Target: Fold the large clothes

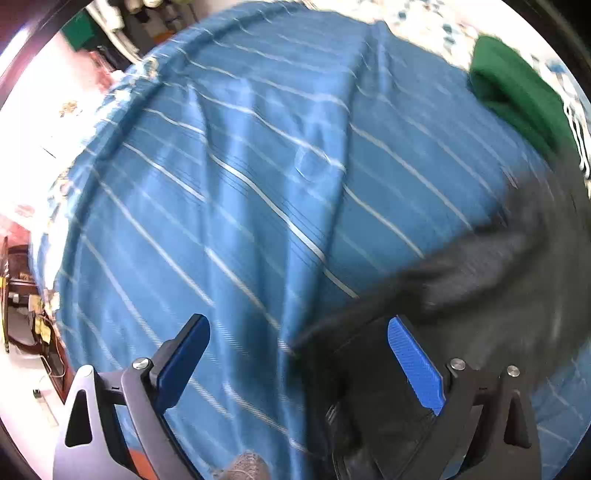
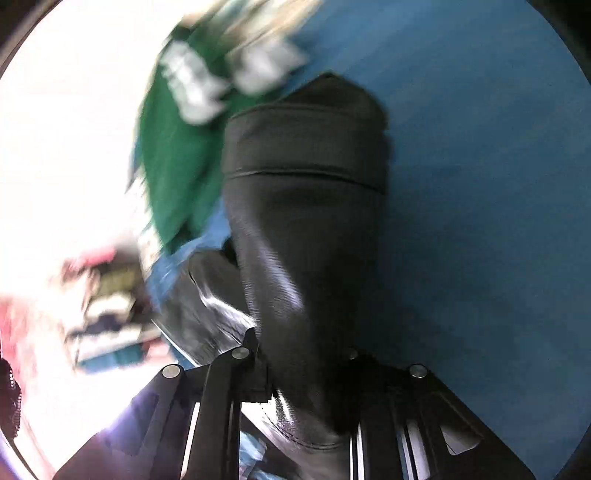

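Note:
A black garment (image 1: pixel 480 266) lies on a blue sheet with white stripes (image 1: pixel 240 184) and spreads from the lower middle of the left wrist view to its right edge. My left gripper (image 1: pixel 299 343) hangs over the sheet with its jaws wide open. Its right blue pad (image 1: pixel 413 362) is above the black cloth and its left pad (image 1: pixel 188 354) is above the sheet; neither pad presses on anything. In the blurred right wrist view the black garment (image 2: pixel 306 206) runs forward out of my right gripper (image 2: pixel 303 325). The cloth hides both fingertips, and the jaws look shut on it.
A folded green garment (image 1: pixel 517 96) with white lettering lies at the far right of the sheet, also blurred as the green garment (image 2: pixel 177 155). Pale floral bedding (image 1: pixel 417 22) borders the top. Dark wooden furniture (image 1: pixel 22 295) stands beyond the bed's left edge.

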`<action>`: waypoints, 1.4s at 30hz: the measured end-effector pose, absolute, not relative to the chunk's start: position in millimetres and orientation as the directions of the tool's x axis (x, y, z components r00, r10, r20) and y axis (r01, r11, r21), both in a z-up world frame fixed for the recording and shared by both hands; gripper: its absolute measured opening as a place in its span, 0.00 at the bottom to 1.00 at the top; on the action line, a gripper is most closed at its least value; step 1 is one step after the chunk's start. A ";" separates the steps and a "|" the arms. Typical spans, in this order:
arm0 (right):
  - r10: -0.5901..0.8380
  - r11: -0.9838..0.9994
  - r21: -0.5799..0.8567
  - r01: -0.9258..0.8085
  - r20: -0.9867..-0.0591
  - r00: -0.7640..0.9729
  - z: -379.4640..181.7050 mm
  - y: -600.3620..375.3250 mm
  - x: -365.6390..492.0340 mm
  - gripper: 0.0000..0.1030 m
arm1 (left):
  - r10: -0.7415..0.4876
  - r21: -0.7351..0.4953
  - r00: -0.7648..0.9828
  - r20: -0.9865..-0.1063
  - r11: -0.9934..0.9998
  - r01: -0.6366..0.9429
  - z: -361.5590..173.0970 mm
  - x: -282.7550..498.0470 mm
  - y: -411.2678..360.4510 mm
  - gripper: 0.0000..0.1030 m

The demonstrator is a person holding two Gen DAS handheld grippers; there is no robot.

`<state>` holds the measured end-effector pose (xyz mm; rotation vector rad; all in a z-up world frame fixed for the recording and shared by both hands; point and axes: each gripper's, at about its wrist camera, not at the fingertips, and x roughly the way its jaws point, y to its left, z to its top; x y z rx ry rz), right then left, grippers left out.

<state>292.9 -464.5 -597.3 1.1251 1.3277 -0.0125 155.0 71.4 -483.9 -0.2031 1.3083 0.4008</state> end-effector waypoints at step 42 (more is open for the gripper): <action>0.306 0.947 0.308 0.092 -0.952 0.027 -580.6 -336.8 274.8 0.17 | 0.150 0.080 0.152 -0.977 0.917 -0.392 -487.8 98.7 10.7 0.96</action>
